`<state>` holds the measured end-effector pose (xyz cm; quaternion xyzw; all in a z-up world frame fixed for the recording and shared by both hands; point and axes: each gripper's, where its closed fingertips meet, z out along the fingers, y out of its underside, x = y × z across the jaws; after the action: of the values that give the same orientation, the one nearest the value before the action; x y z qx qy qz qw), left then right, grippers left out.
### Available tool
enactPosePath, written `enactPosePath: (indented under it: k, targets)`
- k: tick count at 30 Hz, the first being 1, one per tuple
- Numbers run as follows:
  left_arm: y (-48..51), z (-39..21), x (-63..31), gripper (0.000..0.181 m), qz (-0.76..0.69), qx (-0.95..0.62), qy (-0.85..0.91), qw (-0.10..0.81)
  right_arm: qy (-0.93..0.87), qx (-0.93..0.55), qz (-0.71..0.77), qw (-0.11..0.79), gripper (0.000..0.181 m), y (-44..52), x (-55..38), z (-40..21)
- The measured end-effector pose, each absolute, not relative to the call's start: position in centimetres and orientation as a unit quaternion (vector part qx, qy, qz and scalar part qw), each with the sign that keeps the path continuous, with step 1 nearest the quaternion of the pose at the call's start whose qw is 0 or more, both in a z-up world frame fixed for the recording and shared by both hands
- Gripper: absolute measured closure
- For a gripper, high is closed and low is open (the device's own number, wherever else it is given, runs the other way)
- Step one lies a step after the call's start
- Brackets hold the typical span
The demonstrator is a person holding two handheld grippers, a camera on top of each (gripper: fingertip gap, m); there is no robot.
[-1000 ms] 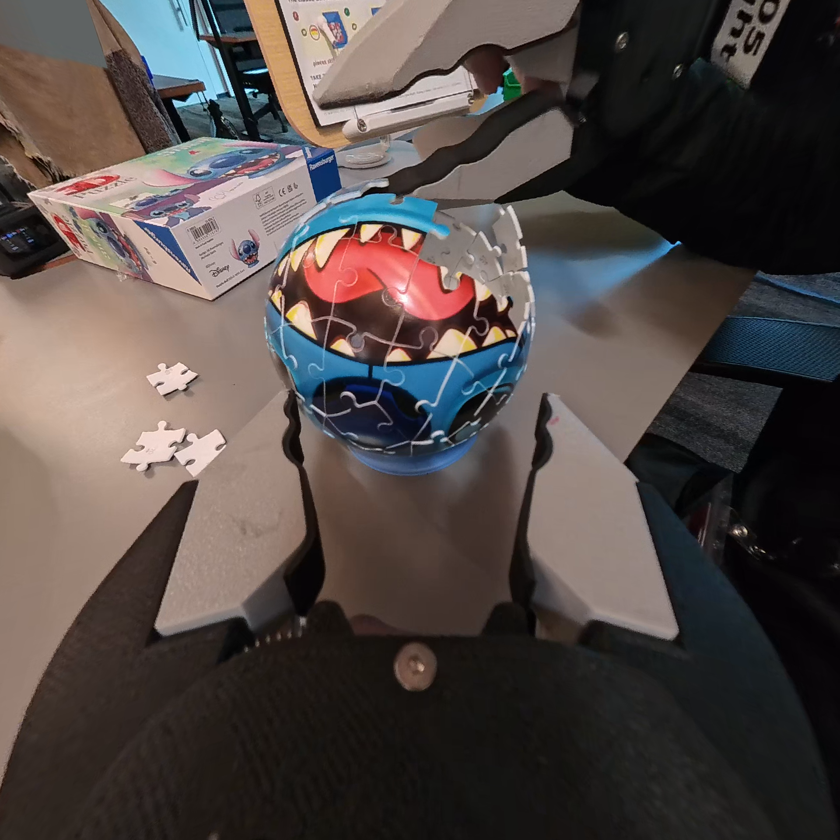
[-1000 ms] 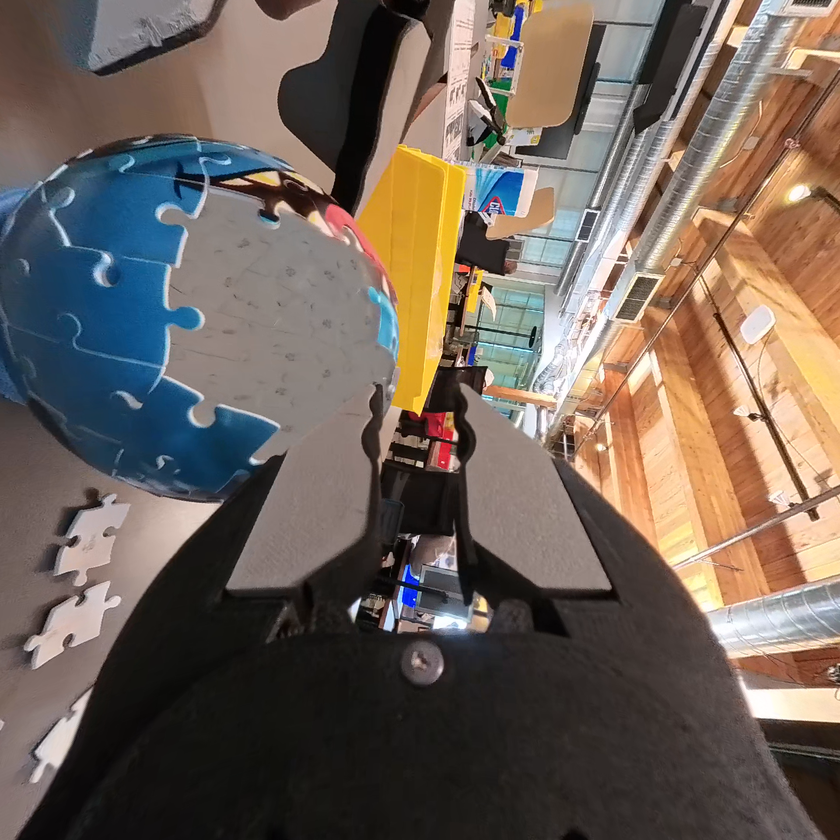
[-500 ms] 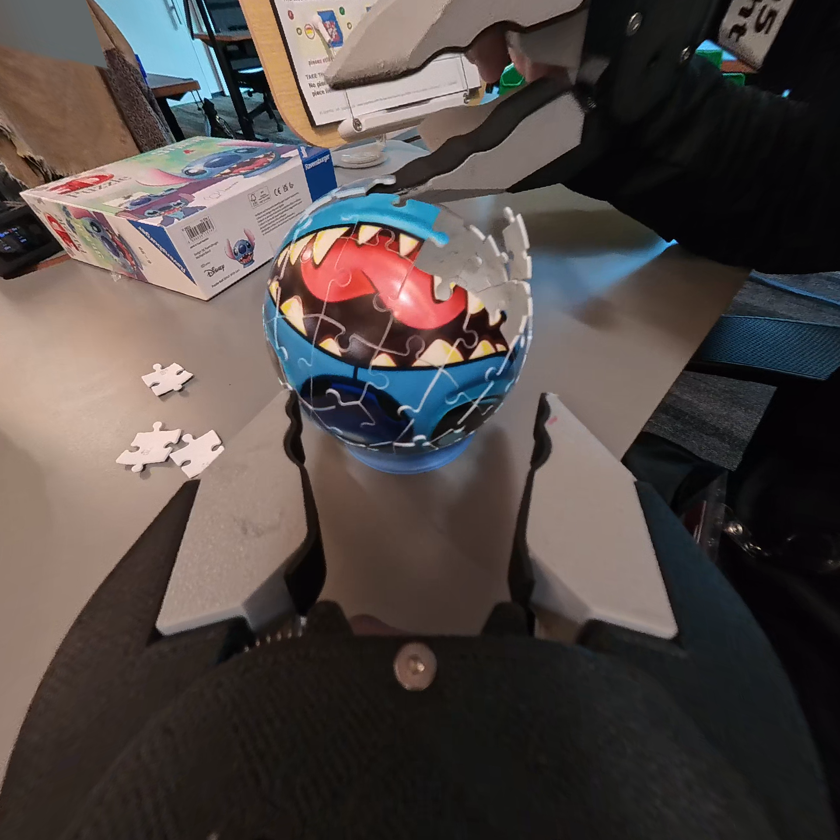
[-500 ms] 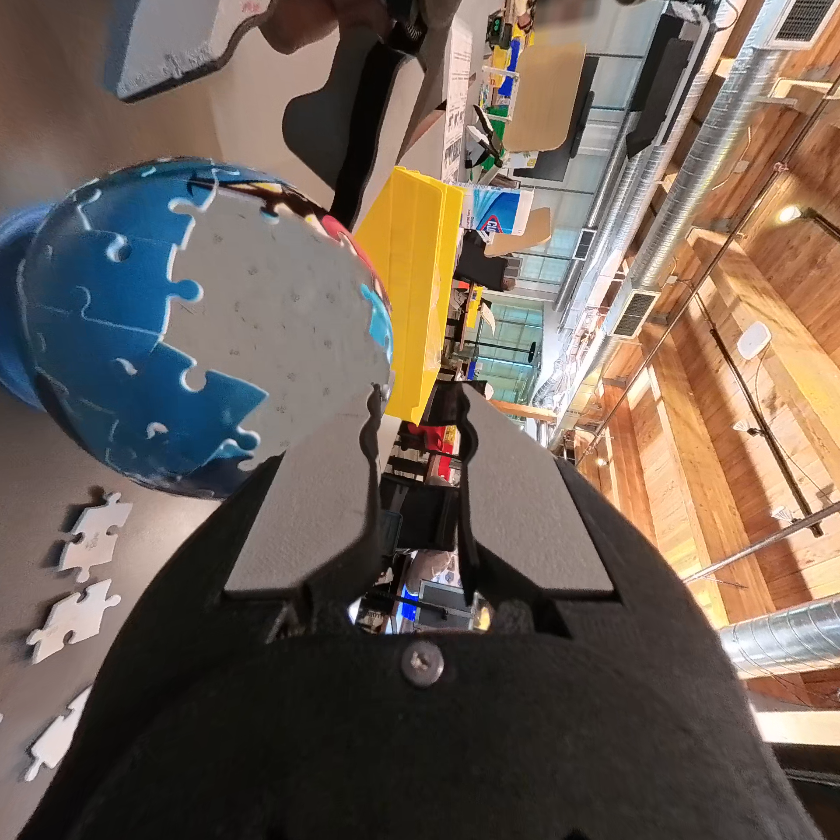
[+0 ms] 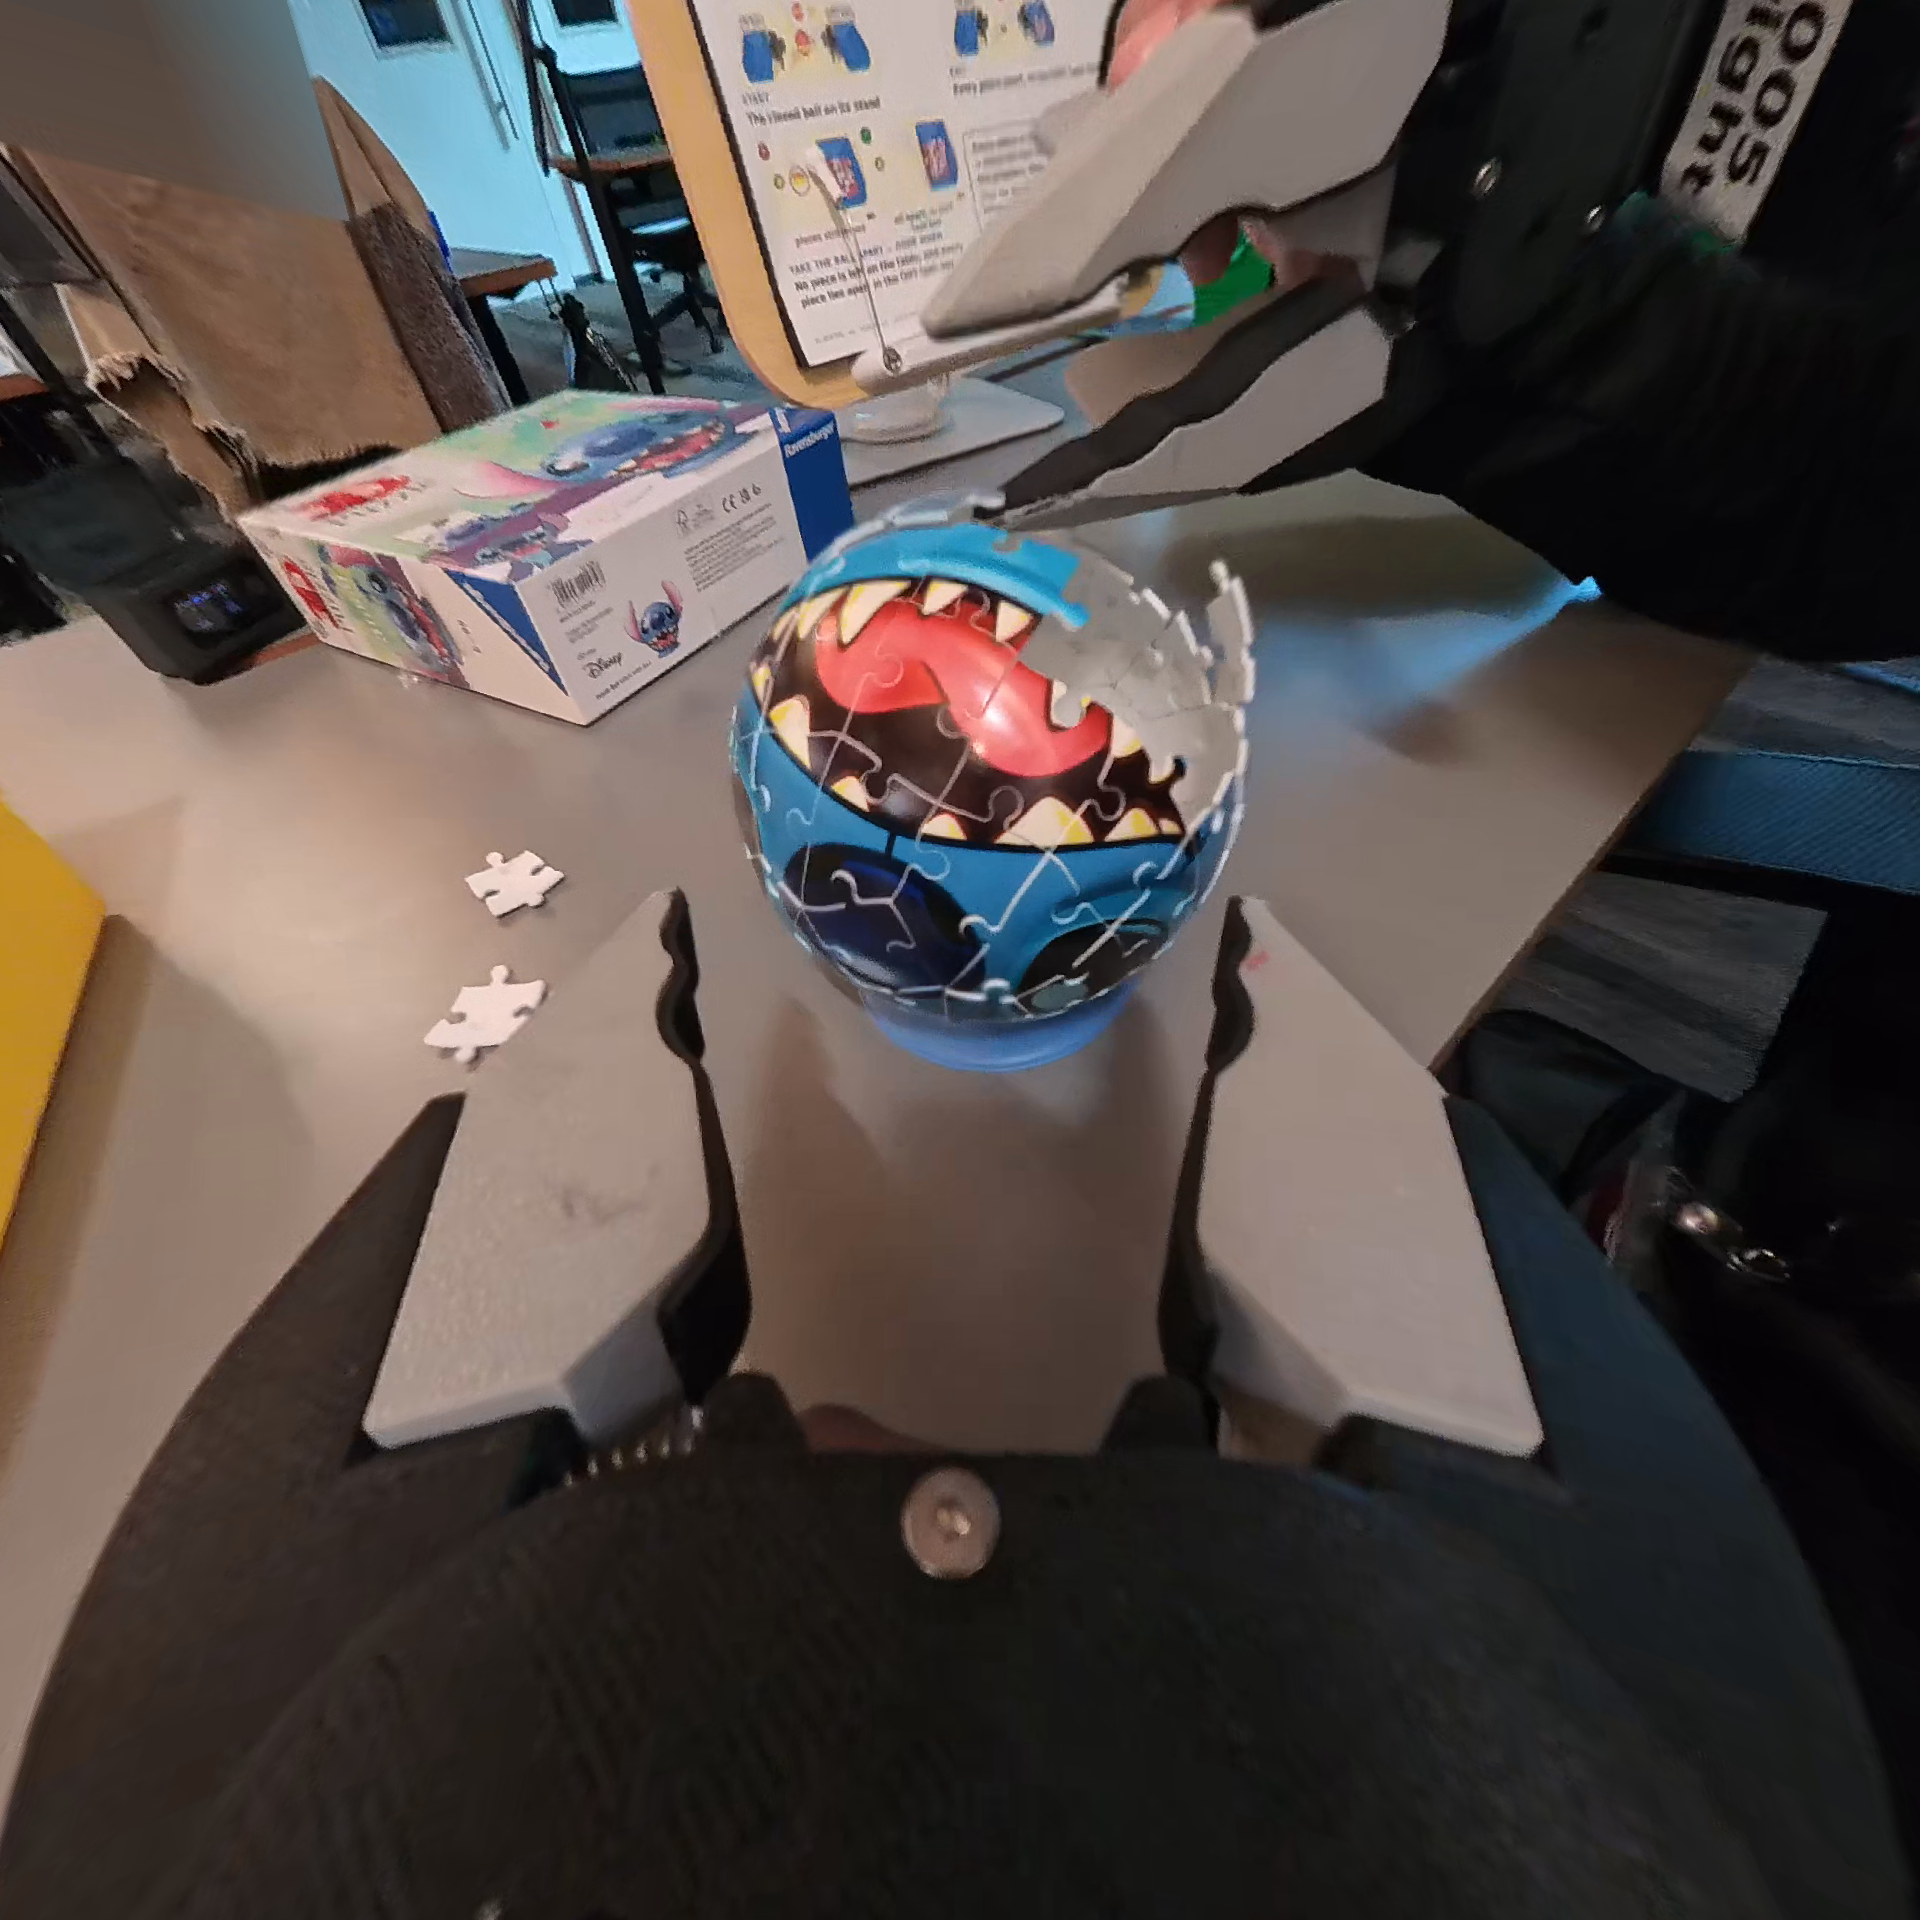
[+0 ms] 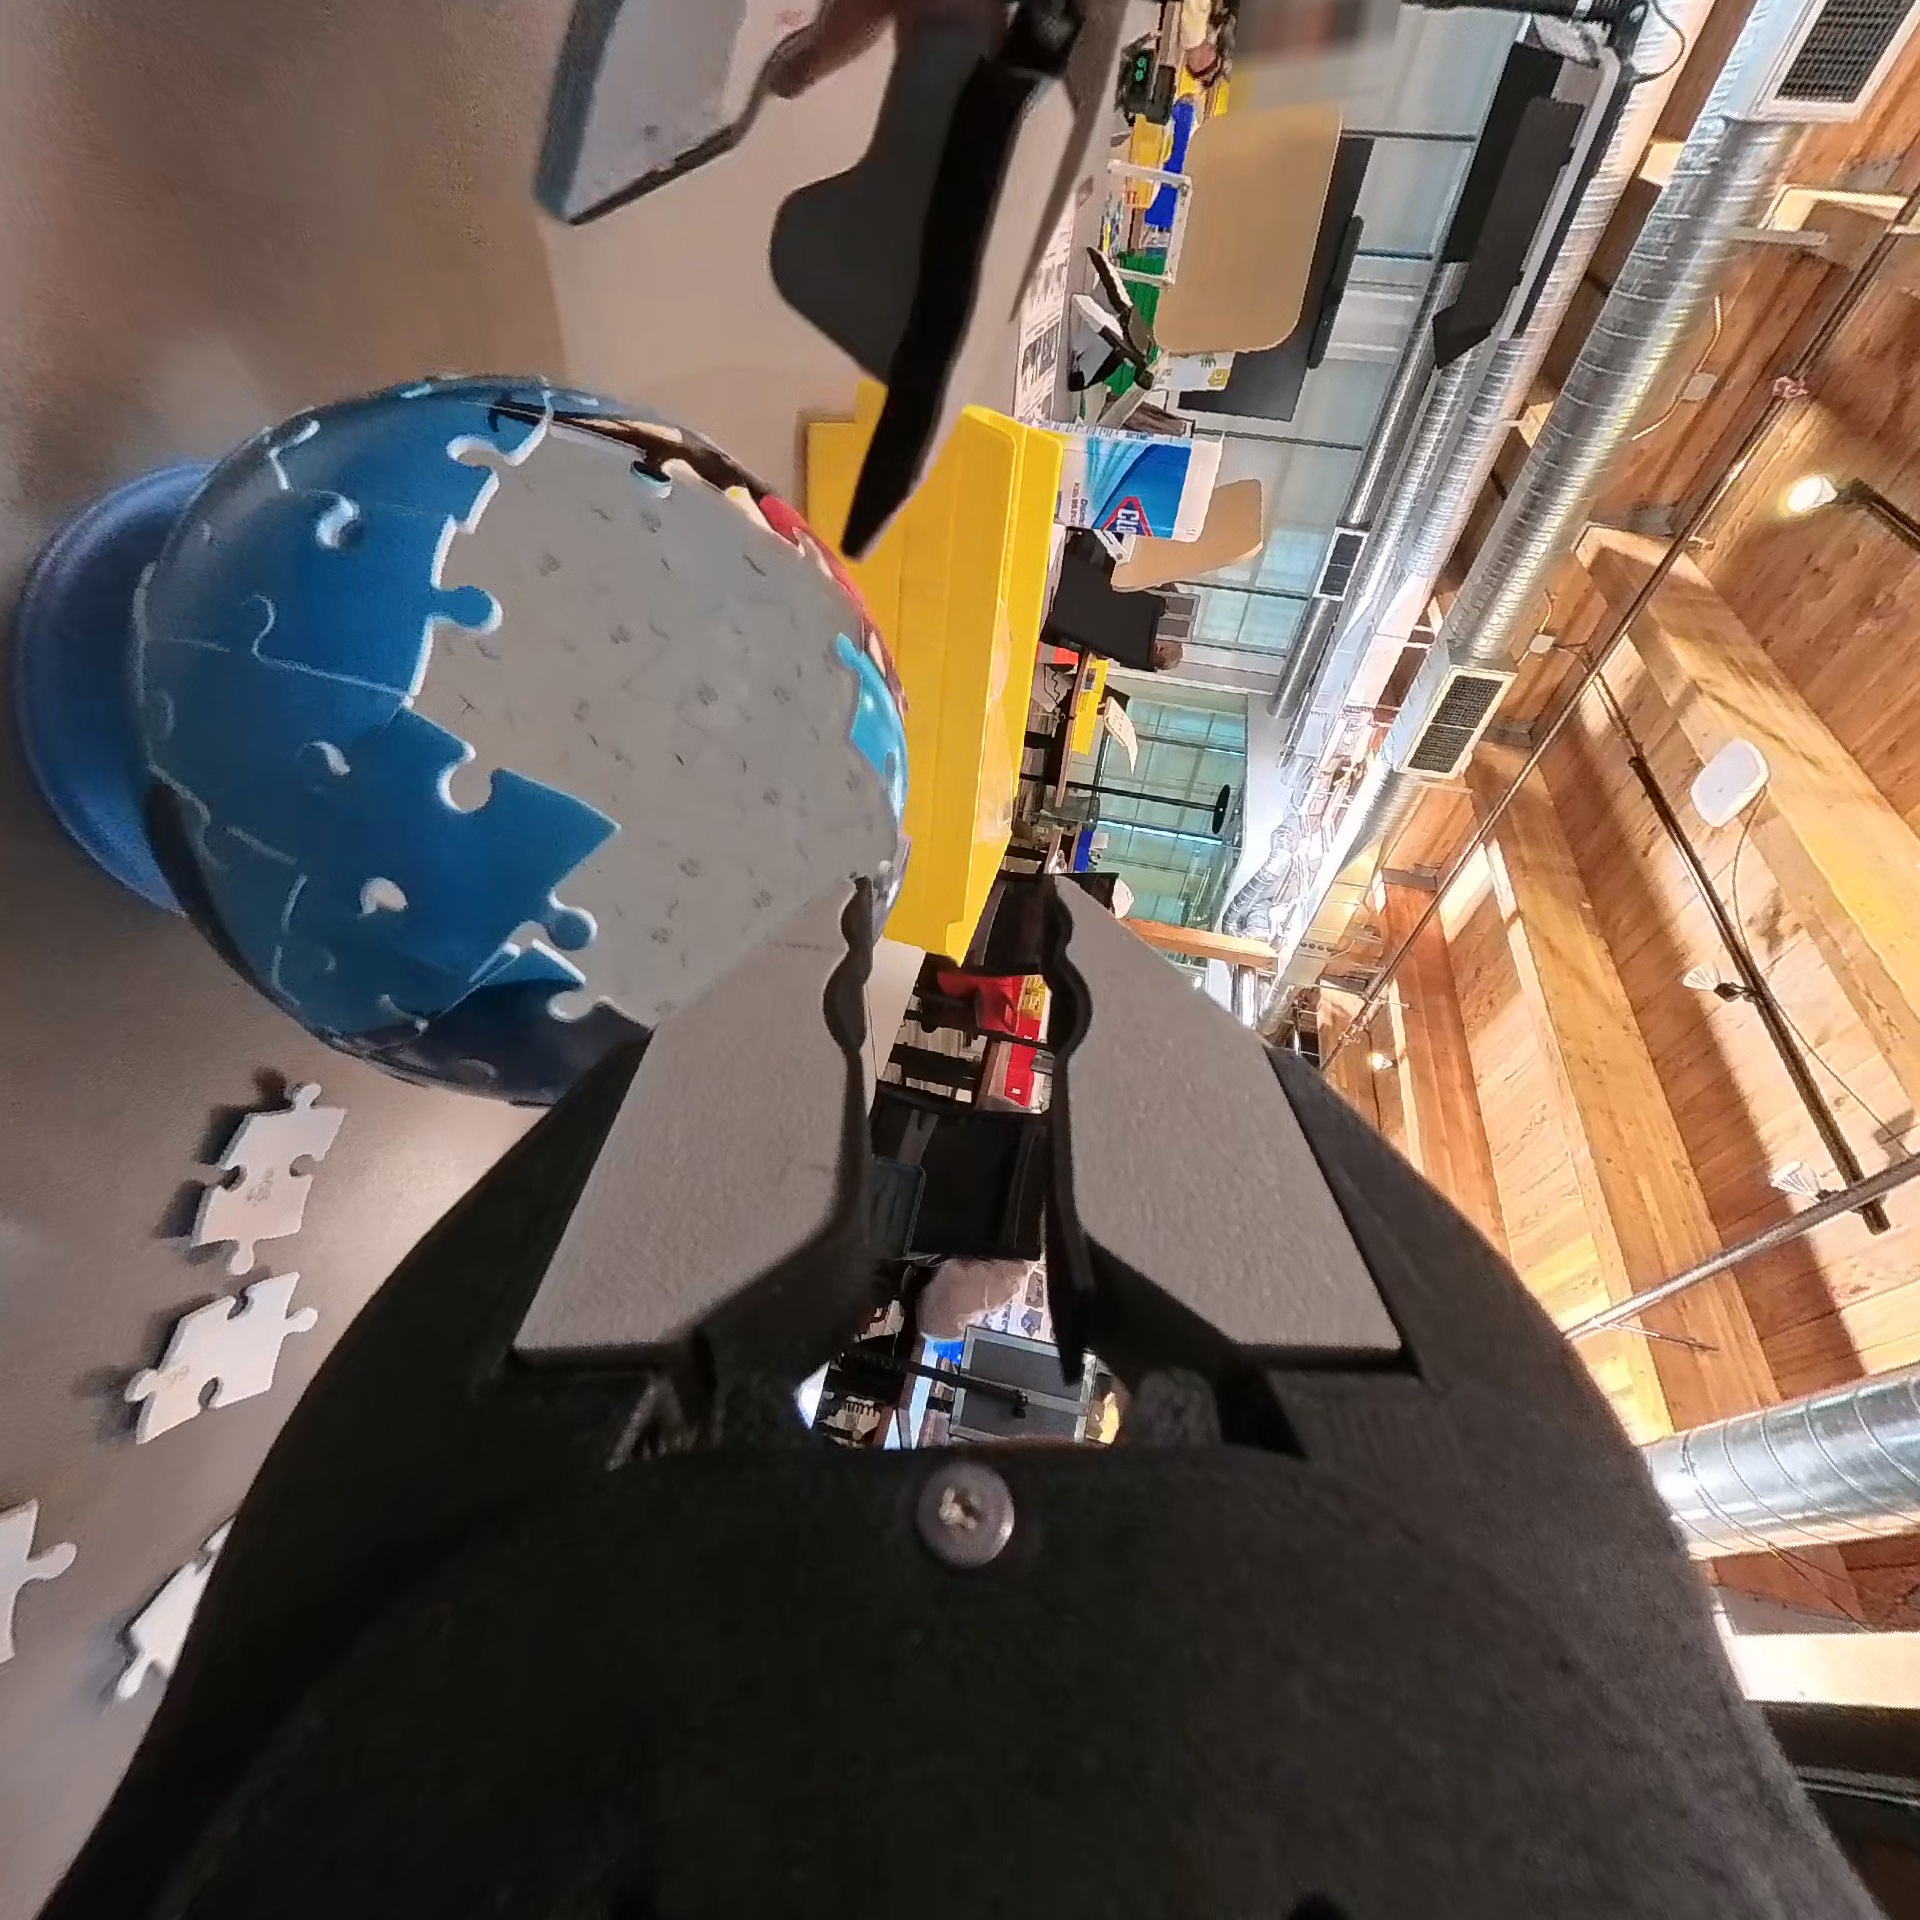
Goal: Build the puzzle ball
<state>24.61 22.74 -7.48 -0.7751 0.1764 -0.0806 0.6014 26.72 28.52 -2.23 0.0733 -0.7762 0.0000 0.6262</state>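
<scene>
left gripper (image 5: pixel 951 940) is gaping wide, empty, just short of the puzzle ball (image 5: pixel 987 790) sitting on its blue stand (image 5: pixel 992 1034) on the grey table (image 5: pixel 260 831), while right gripper (image 6: pixel 951 935), jaws apart, is touching the open rim, risking popping pieces loose or tipping it.

The grey right gripper (image 5: pixel 966 416) is motion-blurred. The yellow plastic bin (image 5: pixel 42 997) is cut by the frame's left edge. White loose puzzle pieces (image 6: pixel 31 1579) are cropped there too.

1. Table (image 5: pixel 260 831) left of puzzle ball (image 5: pixel 987 790) is open, w/ 2 loose pieces (image 5: pixel 499 945) there.
2. Box (image 5: pixel 540 561) blocks the back-left.
3. Right gripper (image 5: pixel 987 405) sits over the ball's top.
</scene>
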Motion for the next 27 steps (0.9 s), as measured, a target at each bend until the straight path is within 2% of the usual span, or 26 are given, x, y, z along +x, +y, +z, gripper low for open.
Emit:
enactPosePath:
  k: [7,13,17,21,27]
  targets:
    - [21.3,-4.4,28.2,0.088,-0.047,-0.763,0.220,0.606,-0.777,0.073,0.002,0.626,0.150,28.6,27.1,-2.0]
    - [21.2,-4.9,31.4,0.089,0.021,-0.778,0.265,0.569,-0.775,0.074,0.012,0.628,0.153,28.6,27.7,-1.8]
    - [21.5,-5.8,32.7,0.097,-0.018,-0.793,0.242,0.558,-0.777,0.064,0.020,0.626,0.154,29.1,28.0,-1.8]
    - [22.6,-5.2,33.8,0.113,-0.062,-0.790,0.198,0.577,-0.779,0.055,0.021,0.625,0.154,29.8,28.2,-1.8]
    - [24.8,-5.7,34.3,0.123,-0.052,-0.811,0.151,0.563,-0.773,0.018,0.056,0.631,0.154,31.3,30.3,-0.3]
